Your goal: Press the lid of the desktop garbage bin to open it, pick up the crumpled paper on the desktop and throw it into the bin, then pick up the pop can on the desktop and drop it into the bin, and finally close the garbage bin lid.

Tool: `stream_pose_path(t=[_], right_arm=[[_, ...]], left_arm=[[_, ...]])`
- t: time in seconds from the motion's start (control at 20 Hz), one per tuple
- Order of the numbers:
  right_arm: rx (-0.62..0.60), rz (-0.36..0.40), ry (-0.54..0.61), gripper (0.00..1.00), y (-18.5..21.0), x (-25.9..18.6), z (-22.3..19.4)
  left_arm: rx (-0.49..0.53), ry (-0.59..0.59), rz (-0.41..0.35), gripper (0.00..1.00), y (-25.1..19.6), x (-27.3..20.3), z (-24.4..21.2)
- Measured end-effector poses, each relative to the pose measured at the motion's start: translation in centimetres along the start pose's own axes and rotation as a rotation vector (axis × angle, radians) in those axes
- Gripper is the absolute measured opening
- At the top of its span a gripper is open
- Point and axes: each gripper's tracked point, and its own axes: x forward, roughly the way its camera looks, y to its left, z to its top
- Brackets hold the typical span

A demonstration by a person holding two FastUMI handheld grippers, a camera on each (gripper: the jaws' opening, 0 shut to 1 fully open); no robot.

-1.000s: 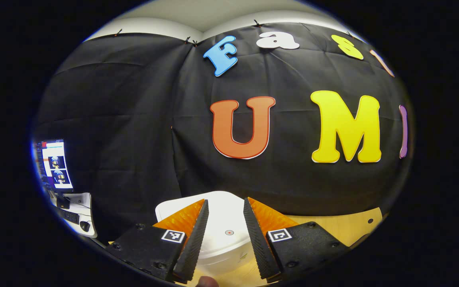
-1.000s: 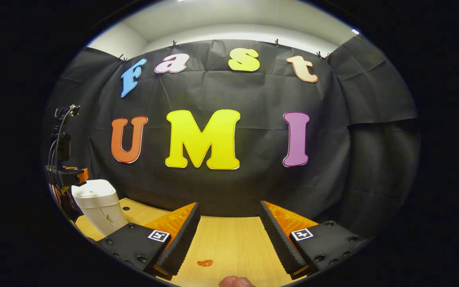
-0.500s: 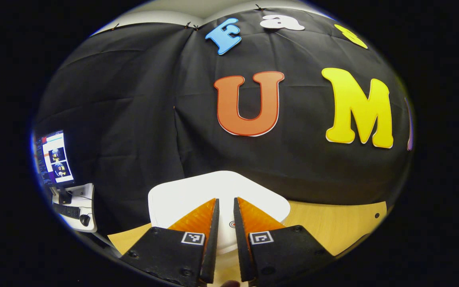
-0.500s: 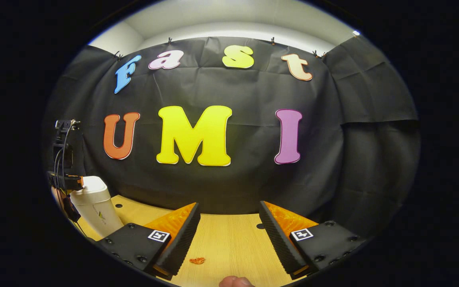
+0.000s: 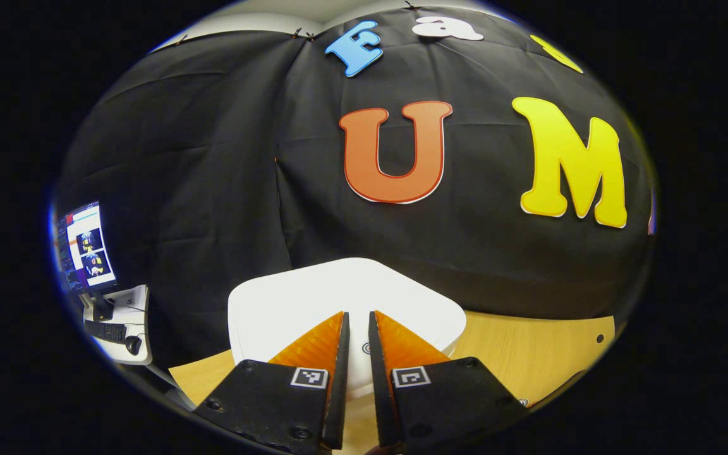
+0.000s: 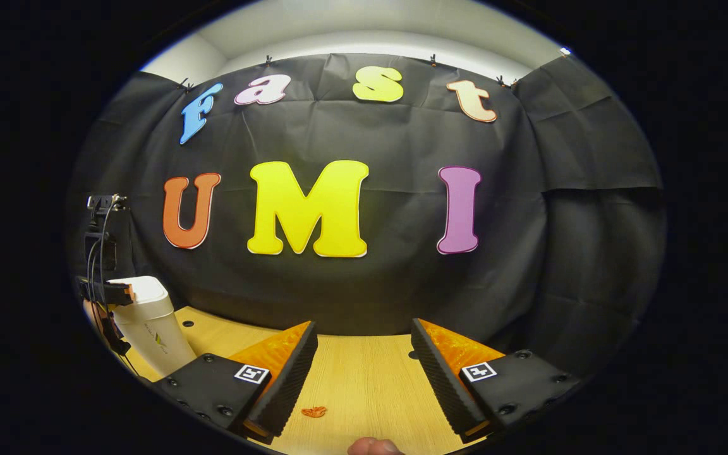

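Left gripper (image 5: 357,316) fingers nearly pressed together, narrow gap, tips over the white bin lid (image 5: 288,303) by its round button mark; contact unclear. Bin (image 6: 152,322) stands lid closed at the desk's (image 6: 364,379) left edge. Right gripper (image 6: 364,335) spread, holding nothing, above bare desk; small orange scrap (image 6: 314,412) below.

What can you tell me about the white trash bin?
The bin is white and looks like smooth plastic, taller than wide, with rounded corners and a small mark on its side. It stands upright on the wooden table by the black wall. Its lid is down and has a little round target mark. The left gripper, nearly closed, sits right over that mark; I cannot tell if it touches.
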Motion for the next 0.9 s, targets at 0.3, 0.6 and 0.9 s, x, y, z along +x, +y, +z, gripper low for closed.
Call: stream_pose_path(t=[0.3, 0.6, 0.9], right_arm=[[-0.001, 0.010, 0.025, 0.94, 0.6, 0.1, -0.9], [-0.005, 0.029, 0.018, 0.94, 1.7, -0.3, -0.7], [-0.016, 0.029, -0.005, 0.94, 1.7, -0.9, 0.1]], left_arm=[[0.010, 0.011, 0.003, 0.19, 0.2, 0.1, -0.6], [0.052, -0.033, -0.007, 0.09, 0.0, 0.0, -0.3], [0.127, -0.143, -0.055, 0.07, -0.9, -1.4, 3.0]])
